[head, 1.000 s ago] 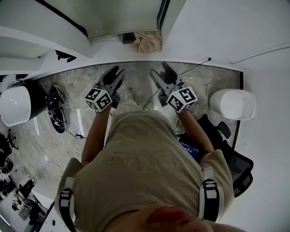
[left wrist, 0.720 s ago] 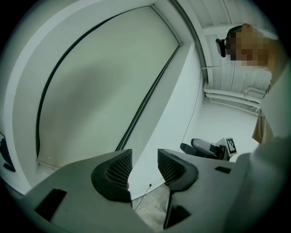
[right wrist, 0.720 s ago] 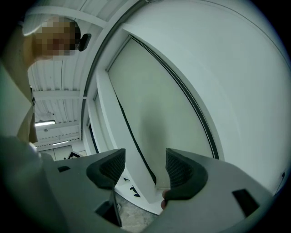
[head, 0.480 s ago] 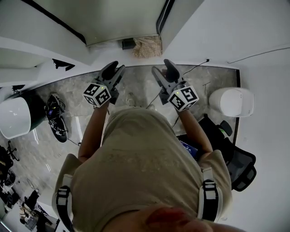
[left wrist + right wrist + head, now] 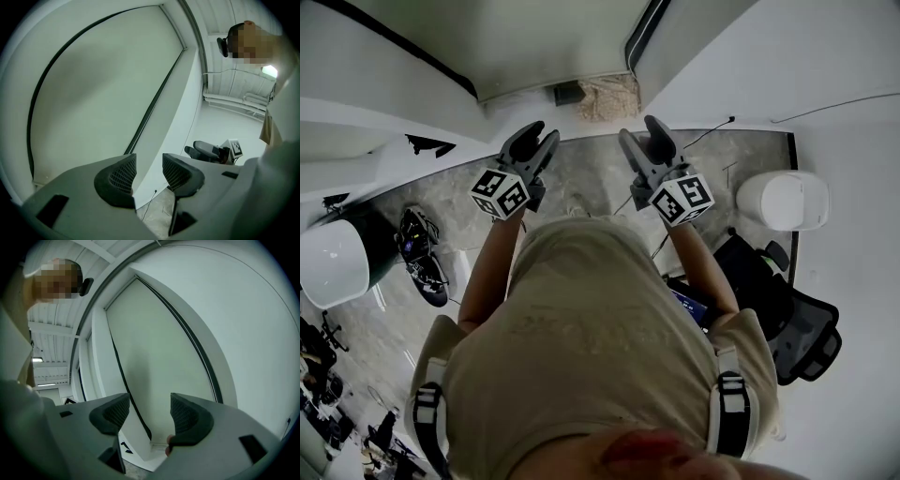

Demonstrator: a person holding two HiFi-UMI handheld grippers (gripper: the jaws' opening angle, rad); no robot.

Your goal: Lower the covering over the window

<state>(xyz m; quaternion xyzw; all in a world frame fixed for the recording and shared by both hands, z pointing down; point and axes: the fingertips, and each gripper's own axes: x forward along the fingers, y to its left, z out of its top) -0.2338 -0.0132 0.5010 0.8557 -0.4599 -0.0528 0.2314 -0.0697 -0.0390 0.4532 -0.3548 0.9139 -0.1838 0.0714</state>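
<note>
Blind (image 5: 546, 42) fills top centre of head view, dark frame strips either side; upper left in left gripper view. Left gripper (image 5: 537, 137) & right gripper (image 5: 640, 133) sit just below it mid-frame, not touching it, both w/ jaws apart, nothing btwn. Floor (image 5: 591, 173) beneath.

window covering (image 5: 553, 47): the top edge of the head view cuts it off.
tan object (image 5: 607, 97) below it: too small for us to name.
floor clutter (image 5: 321, 380): too small for us to tell.
</note>
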